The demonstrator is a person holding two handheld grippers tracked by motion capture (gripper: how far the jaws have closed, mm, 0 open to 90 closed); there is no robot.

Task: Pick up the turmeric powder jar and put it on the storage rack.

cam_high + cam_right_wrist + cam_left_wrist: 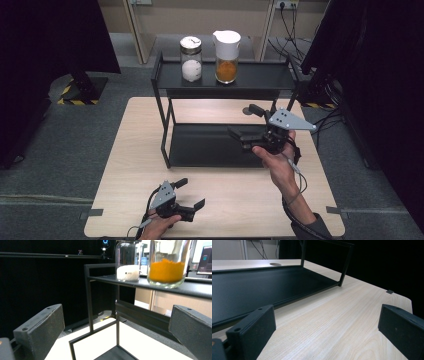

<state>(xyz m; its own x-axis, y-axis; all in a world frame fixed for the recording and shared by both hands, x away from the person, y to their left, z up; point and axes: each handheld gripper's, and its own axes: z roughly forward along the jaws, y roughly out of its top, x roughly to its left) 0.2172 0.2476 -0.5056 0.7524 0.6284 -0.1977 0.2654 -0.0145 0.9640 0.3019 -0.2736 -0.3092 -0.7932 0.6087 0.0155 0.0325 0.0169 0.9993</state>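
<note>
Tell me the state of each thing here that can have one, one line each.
Left tool: open, empty, low over the table.
Right tool: open, empty, raised before the rack.
White-powder jar: lidded, upright, top shelf.
Orange-powder jar: white lid on, upright, top shelf.
Rack's lower shelf: empty.

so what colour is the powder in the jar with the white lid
Orange powder in the white-lidded jar; the right gripper view shows it best.

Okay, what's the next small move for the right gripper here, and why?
Probably lift the right gripper up and forward toward the jar of orange powder. Its fingers are wide apart with nothing between them and sit below the rack's top shelf, where that jar stands beside the jar of white powder. The left gripper rests open near the table's front edge.
</note>
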